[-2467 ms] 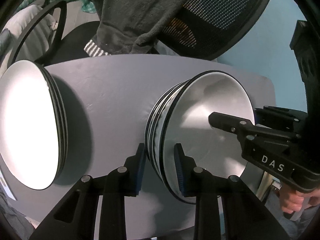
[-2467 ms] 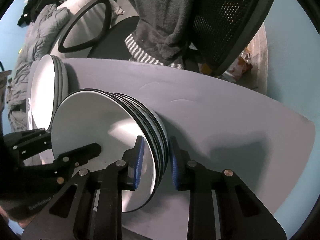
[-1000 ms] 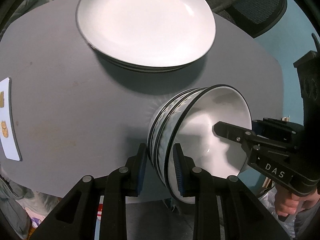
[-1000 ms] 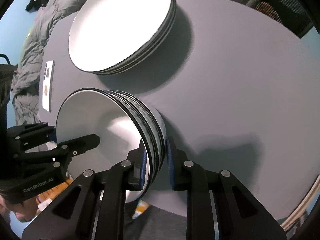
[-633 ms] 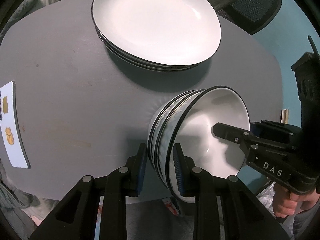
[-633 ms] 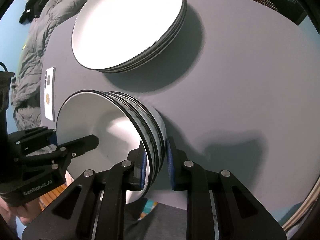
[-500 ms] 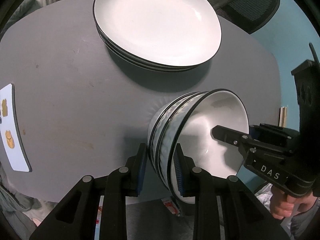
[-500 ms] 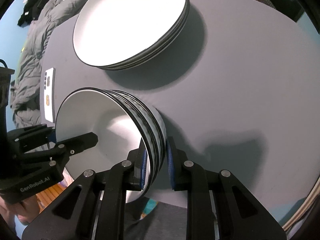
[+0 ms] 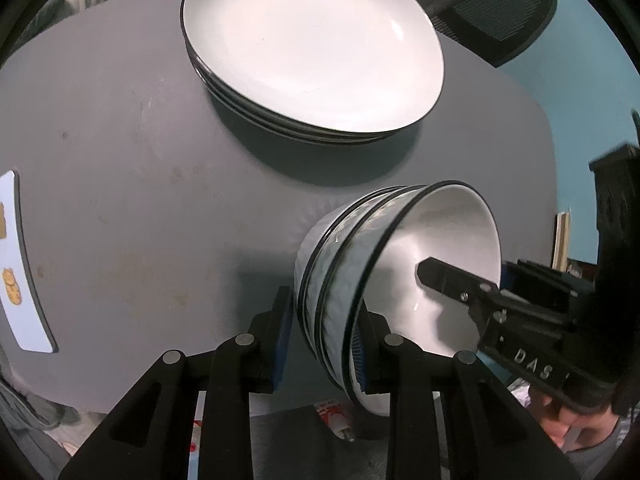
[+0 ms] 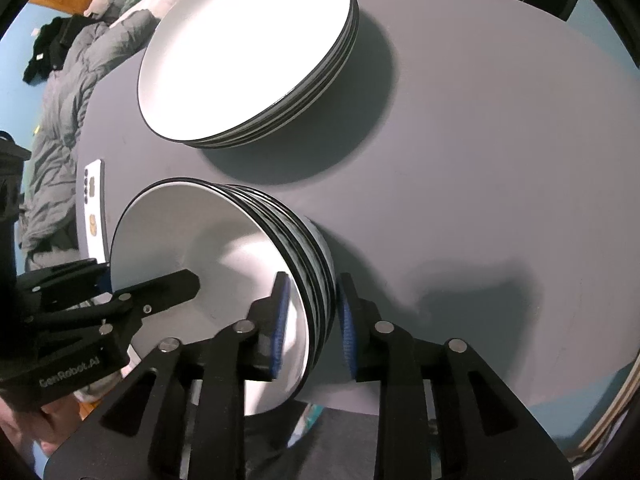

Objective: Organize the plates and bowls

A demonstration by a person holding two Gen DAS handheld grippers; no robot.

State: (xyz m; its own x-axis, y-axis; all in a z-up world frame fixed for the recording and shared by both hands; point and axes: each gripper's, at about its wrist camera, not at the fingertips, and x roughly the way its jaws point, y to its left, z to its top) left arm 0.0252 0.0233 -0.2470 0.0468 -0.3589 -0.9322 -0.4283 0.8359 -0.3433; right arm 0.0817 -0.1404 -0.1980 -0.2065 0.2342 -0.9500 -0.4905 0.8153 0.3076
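A stack of white, black-rimmed bowls (image 9: 420, 264) (image 10: 208, 248) sits on the grey table (image 9: 120, 180) (image 10: 480, 160) near its front edge. My left gripper (image 9: 320, 348) is shut on the stack's left rim, one pad outside and one inside. My right gripper (image 10: 312, 320) straddles the opposite rim. Its jaws are opening, and a gap shows between the outer pad and the bowls. Each gripper shows in the other's view: right gripper (image 9: 460, 284), left gripper (image 10: 160, 288). A stack of white plates (image 9: 312, 40) (image 10: 248, 48) lies further back.
A white phone (image 9: 16, 272) (image 10: 94, 208) lies at the table's left edge. A mesh office chair (image 9: 500, 8) stands behind the table, and grey jackets (image 10: 60, 120) are piled to the left. The table's right half is bare grey top.
Both grippers tipped from looking across the table to looking down on it, still on the bowl stack. In the last half second the right pads parted from the rim.
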